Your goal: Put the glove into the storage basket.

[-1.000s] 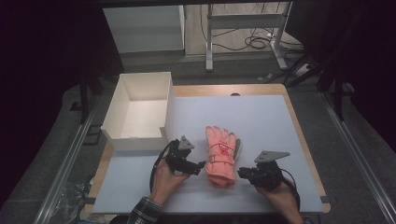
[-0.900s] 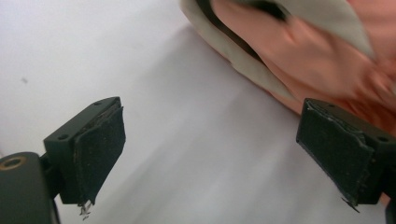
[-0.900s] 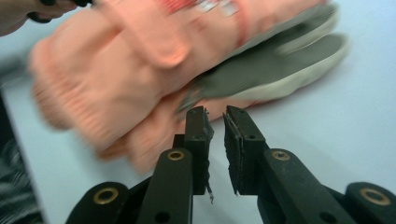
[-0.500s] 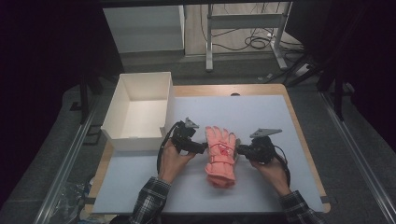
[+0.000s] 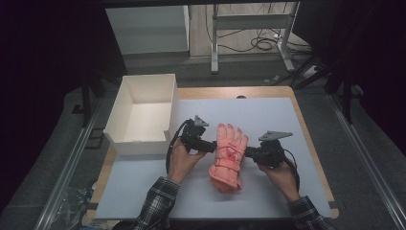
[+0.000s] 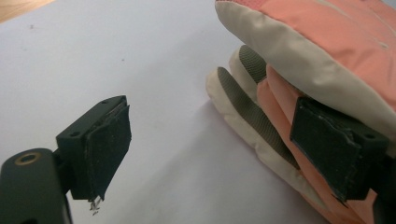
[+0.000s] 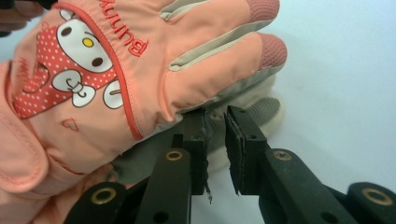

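The left tongs (image 5: 209, 145) are seen open, their jaws having just been closing a little; one pad (image 6: 108, 148) stands over bare desk, the other is laid against the side of the lower glove (image 6: 247, 109), and nothing is squeezed between them. The right tongs (image 5: 249, 152) are seen nearly closed, with a narrow gap left between the pads (image 7: 241, 140); their tips are placed at the edge of the gloves, just under the upper glove (image 7: 140, 70), and no fabric is seen clamped in the gap. Between the two tongs the pink gloves (image 5: 228, 155) are stacked one on the other, fingers pointed away from the person. They are laid on the pale sheet of the desk (image 5: 268, 115), near its middle. A white box (image 5: 143, 115) is set at the desk's left edge, just beyond the left tongs.
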Tool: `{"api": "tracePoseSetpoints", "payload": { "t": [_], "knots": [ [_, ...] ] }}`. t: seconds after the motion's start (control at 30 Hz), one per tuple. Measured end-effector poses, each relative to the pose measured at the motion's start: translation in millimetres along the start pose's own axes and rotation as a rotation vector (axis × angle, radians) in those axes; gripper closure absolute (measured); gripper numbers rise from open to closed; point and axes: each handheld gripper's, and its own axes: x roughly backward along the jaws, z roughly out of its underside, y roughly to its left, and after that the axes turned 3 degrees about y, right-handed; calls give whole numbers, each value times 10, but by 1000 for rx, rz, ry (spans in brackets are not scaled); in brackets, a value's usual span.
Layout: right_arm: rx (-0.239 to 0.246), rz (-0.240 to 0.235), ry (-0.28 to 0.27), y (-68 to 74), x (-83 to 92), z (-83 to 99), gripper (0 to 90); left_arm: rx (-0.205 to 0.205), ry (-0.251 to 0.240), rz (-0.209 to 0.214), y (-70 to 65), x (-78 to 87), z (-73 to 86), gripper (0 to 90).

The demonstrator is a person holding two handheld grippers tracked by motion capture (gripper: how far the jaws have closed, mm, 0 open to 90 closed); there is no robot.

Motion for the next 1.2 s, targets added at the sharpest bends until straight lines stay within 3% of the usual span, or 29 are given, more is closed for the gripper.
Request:
{"api": "tracePoseSetpoints", "payload": {
  "t": [0.17, 0.43, 0.67, 0.83, 1.0, 1.2],
  "knots": [
    [-35, 9, 25, -95, -71, 103, 759, 3, 33, 1, 4, -109, -26, 119],
    [-51, 17, 14, -140, -19, 182, 719, 18, 69, -28, 63, 4, 26, 109],
    [-50, -1, 23, -77, 34, 327, 712, 37, 95, -21, 90, 73, 146, 109],
    [-39, -44, 39, 71, 88, 488, 707, 49, 94, 9, 100, 144, 294, 101],
    [-13, -108, 65, 306, 65, 611, 698, 54, 103, 43, 87, 226, 465, 64],
    [13, -122, 75, 440, -6, 635, 695, 53, 111, 72, 82, 322, 565, 47]
  ]
}}
